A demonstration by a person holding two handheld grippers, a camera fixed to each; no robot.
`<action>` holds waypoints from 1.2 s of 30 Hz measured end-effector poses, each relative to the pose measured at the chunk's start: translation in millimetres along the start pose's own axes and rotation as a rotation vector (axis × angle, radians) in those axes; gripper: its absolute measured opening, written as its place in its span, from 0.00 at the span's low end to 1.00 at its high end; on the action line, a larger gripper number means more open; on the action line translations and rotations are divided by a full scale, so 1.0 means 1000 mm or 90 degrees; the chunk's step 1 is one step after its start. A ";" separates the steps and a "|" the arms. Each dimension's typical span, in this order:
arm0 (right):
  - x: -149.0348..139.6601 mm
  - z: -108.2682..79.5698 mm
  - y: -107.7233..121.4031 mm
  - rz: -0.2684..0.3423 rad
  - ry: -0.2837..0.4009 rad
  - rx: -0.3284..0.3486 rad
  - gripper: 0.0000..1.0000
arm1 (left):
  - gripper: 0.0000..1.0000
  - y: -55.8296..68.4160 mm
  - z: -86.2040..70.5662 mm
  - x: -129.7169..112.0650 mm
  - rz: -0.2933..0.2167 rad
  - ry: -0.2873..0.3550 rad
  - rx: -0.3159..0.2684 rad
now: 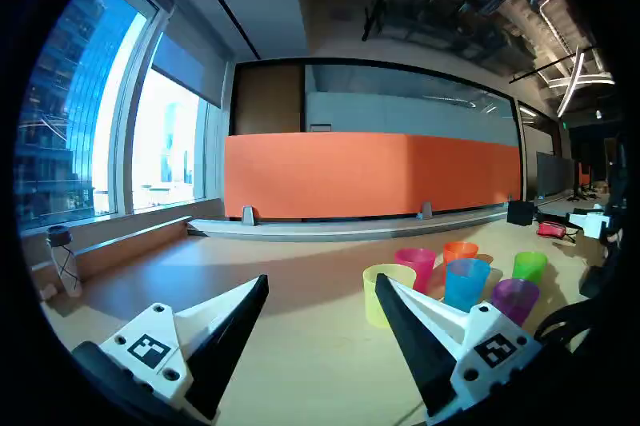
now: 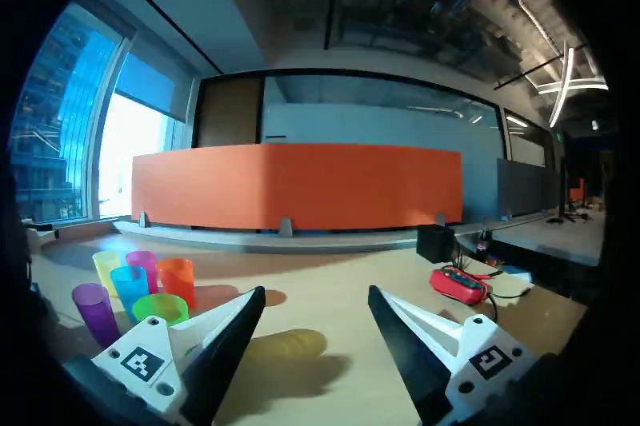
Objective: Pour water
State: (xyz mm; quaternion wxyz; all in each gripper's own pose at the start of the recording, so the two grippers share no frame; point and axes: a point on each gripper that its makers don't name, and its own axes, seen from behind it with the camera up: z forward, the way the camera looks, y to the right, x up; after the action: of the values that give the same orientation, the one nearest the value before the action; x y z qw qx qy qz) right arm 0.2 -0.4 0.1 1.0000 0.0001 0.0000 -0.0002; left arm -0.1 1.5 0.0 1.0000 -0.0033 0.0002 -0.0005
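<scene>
The left gripper (image 1: 320,278) is spread wide, gripping nothing, with bare tabletop (image 1: 304,354) ahead and the coloured cups (image 1: 466,282) clustered at lower right, just off its right finger. The right gripper (image 2: 316,290) is spread and empty too, those cups at its lower left, open wood running to the orange partition (image 2: 296,186). Left gripper view catches a bottle (image 1: 62,262) at the far-left window ledge; right gripper view, a red device (image 2: 458,284) at right.

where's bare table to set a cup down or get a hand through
Bare tabletop runs from the bottle by the window to the yellow cup, and from the orange cup to the red device. Crowded: the cup cluster, six bunched together; cables lie beside the red device.
</scene>
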 end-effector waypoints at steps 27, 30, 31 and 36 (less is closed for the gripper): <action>0.077 0.007 -0.005 -0.030 -0.013 0.036 0.99 | 0.99 -0.011 0.016 0.065 -0.032 -0.019 -0.025; 0.094 0.010 -0.007 -0.034 -0.013 0.044 0.99 | 0.99 -0.011 0.020 0.084 -0.027 -0.022 -0.033; 0.100 0.011 -0.008 -0.035 -0.014 0.047 0.99 | 0.99 -0.011 0.021 0.091 -0.025 -0.022 -0.036; 0.126 0.016 -0.011 -0.044 -0.014 0.060 0.99 | 0.99 -0.009 0.026 0.125 -0.016 -0.016 -0.053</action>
State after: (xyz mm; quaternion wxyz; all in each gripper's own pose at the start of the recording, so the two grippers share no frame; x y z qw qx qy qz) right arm 126.1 -11.5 16.5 0.9982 0.0470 -0.0113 -0.0345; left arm 124.8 -7.9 25.8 0.9988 -0.0446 -0.0122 -0.0132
